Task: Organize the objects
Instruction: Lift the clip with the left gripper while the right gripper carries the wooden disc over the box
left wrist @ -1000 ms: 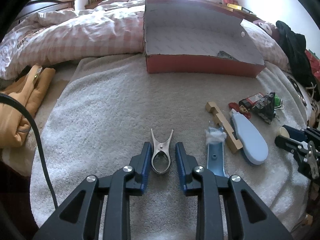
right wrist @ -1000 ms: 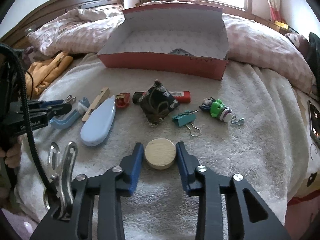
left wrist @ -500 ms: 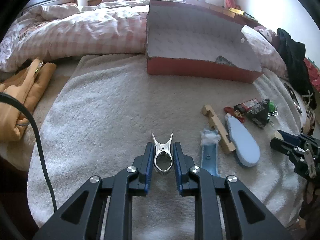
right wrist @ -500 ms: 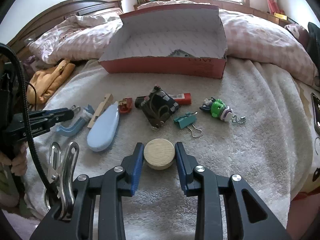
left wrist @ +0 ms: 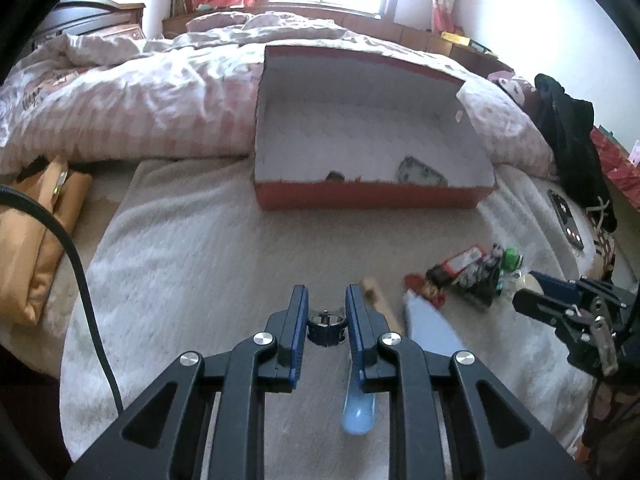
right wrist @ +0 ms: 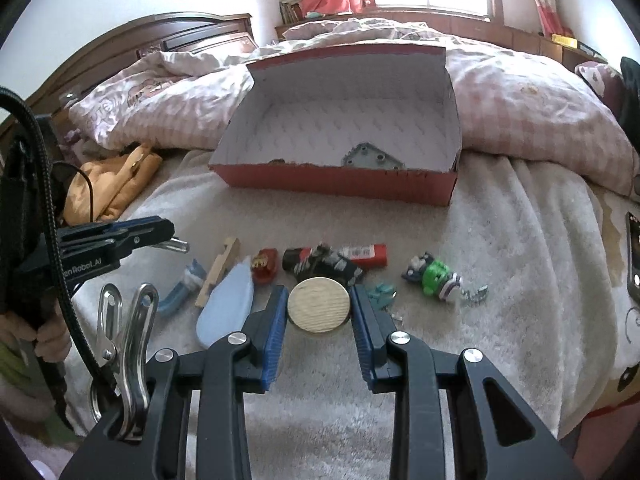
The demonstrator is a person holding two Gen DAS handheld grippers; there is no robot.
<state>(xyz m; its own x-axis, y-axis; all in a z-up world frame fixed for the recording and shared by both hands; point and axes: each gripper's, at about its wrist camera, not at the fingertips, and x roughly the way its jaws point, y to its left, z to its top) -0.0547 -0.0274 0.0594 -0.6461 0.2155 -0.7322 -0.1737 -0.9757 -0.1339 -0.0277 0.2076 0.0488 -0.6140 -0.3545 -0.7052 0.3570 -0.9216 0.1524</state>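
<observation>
My left gripper [left wrist: 326, 306] is shut on a metal clip [left wrist: 326, 325] and holds it above the white towel [left wrist: 192, 264]. The clip's prongs also show in the right wrist view [right wrist: 172, 245]. My right gripper [right wrist: 319, 300] is shut on a round wooden disc [right wrist: 319, 310], lifted off the towel. The open red box [left wrist: 360, 196] stands ahead on the bed; it also shows in the right wrist view [right wrist: 340, 184] with a grey plate [right wrist: 370, 158] inside.
On the towel lie a pale blue case [right wrist: 228, 312], a wooden piece [right wrist: 220, 270], a blue curved tool [right wrist: 180, 296], a red tube [right wrist: 368, 254], a dark pouch [right wrist: 332, 266], a green toy [right wrist: 434, 278] and a teal binder clip [right wrist: 380, 294]. An orange bag [left wrist: 36, 232] lies left.
Both grippers closed and lifted: the left took the metal clip off the towel, the right raised the wooden disc. Both views now look more down into the box.
</observation>
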